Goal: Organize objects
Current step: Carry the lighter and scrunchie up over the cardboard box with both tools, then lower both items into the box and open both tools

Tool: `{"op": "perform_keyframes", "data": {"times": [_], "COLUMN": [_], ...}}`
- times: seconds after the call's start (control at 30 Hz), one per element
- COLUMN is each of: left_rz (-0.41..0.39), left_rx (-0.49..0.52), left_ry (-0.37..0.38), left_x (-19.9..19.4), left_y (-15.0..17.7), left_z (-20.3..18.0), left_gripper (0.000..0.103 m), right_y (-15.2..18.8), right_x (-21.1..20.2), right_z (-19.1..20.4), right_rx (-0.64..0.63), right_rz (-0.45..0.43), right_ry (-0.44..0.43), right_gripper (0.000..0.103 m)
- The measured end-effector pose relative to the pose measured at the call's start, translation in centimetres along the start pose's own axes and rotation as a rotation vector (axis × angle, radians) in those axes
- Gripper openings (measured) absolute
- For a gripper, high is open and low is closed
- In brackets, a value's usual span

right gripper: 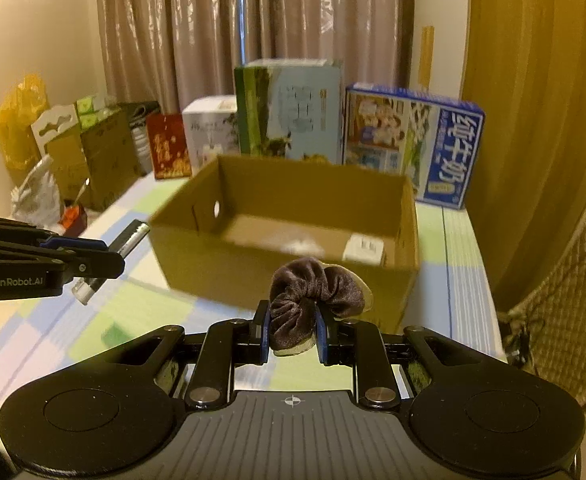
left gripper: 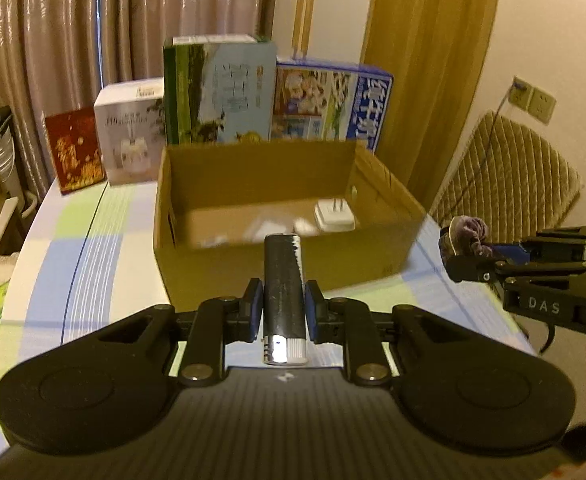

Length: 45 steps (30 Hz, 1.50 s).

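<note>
My left gripper (left gripper: 283,306) is shut on a black lighter (left gripper: 283,280) with a silver cap, held lengthwise and pointing at the open cardboard box (left gripper: 293,256) just ahead. From the right wrist view the same left gripper (right gripper: 109,258) and lighter (right gripper: 131,238) hover left of the box (right gripper: 277,276). My right gripper (right gripper: 293,334) is shut on a dark brown velvet scrunchie (right gripper: 313,292), in front of the box's near wall. It shows at the right edge as the right gripper (left gripper: 459,254) with the scrunchie (left gripper: 467,236). A white plug adapter (left gripper: 335,216) lies inside the box.
Behind the box stand a red box (left gripper: 75,148), a white box (left gripper: 131,136), a green-blue carton (left gripper: 221,88) and a blue milk carton (left gripper: 333,106). The checked tablecloth (left gripper: 77,248) covers the table. A cushioned chair (left gripper: 509,176) stands right; bags and cartons (right gripper: 73,156) stand left.
</note>
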<state>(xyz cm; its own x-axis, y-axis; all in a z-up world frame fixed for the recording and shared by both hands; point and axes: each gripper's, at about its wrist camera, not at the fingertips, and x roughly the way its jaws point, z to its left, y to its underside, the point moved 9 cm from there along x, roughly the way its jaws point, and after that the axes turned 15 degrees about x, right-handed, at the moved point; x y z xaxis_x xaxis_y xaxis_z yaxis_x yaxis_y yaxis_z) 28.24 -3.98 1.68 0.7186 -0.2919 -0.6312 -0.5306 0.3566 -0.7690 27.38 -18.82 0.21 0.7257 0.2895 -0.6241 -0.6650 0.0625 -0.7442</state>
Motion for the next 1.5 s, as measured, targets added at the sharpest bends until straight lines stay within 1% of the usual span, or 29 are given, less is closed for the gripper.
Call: {"op": "perform_keyframes", "data": {"times": [0.17,0.33,0.6,0.8,0.93,0.97,1.0,1.03,1.07,1.13,1.23,1.3,1.4,1.5], "left_rz": [-0.005,0.010,0.044,0.072,0.085,0.085,0.086,0.090,0.098,0.105,0.088,0.080,0.063,0.046], "left_rx": [0.000,0.007,0.017,0.010,-0.010,-0.016,-0.025,-0.039,-0.049,-0.060,-0.077,-0.078,-0.081,-0.086], "left_ry": [-0.001,-0.013,-0.011,-0.006,0.000,0.003,0.007,0.007,0.005,-0.007,-0.005,-0.011,-0.010,-0.010], "left_x": [2.5,5.3,9.3,12.3,14.1,14.5,14.9,15.3,15.6,15.7,15.1,14.6,13.3,11.2], "left_y": [-3.6,-5.8,-6.8,-6.3,-5.8,-5.8,-5.7,-5.6,-5.5,-5.3,-5.3,-5.3,-5.3,-5.0], "left_z": [2.3,4.1,5.4,5.8,6.2,6.3,6.4,6.6,6.8,7.1,7.4,7.6,7.4,7.1], "left_gripper": [0.017,0.017,0.017,0.018,0.018,0.018,0.018,0.018,0.018,0.018,0.022,0.022,0.027,0.031], "right_y": [-4.3,-7.5,-8.8,-8.8,-9.1,-9.2,-9.3,-9.4,-9.5,-9.7,-9.4,-8.9,-7.9,-6.6], "right_x": [2.3,5.3,9.8,12.7,13.8,14.1,14.4,14.7,14.7,14.5,14.1,13.6,12.4,10.3], "right_z": [-0.3,-1.4,-3.3,-4.3,-4.7,-4.6,-4.6,-4.7,-4.8,-4.9,-5.3,-5.4,-5.5,-5.4], "right_rx": [0.023,0.055,0.093,0.115,0.139,0.138,0.142,0.155,0.167,0.181,0.190,0.194,0.204,0.215], "right_rz": [-0.008,0.014,0.058,0.075,0.069,0.065,0.061,0.053,0.040,0.022,0.023,0.024,0.026,0.020], "right_ry": [-0.012,-0.003,0.008,0.010,0.003,-0.007,-0.016,-0.024,-0.028,-0.040,-0.038,-0.038,-0.037,-0.041], "right_gripper": [0.019,0.019,0.019,0.019,0.019,0.026,0.036,0.066,0.083,0.084,0.084,0.084,0.084,0.084]}}
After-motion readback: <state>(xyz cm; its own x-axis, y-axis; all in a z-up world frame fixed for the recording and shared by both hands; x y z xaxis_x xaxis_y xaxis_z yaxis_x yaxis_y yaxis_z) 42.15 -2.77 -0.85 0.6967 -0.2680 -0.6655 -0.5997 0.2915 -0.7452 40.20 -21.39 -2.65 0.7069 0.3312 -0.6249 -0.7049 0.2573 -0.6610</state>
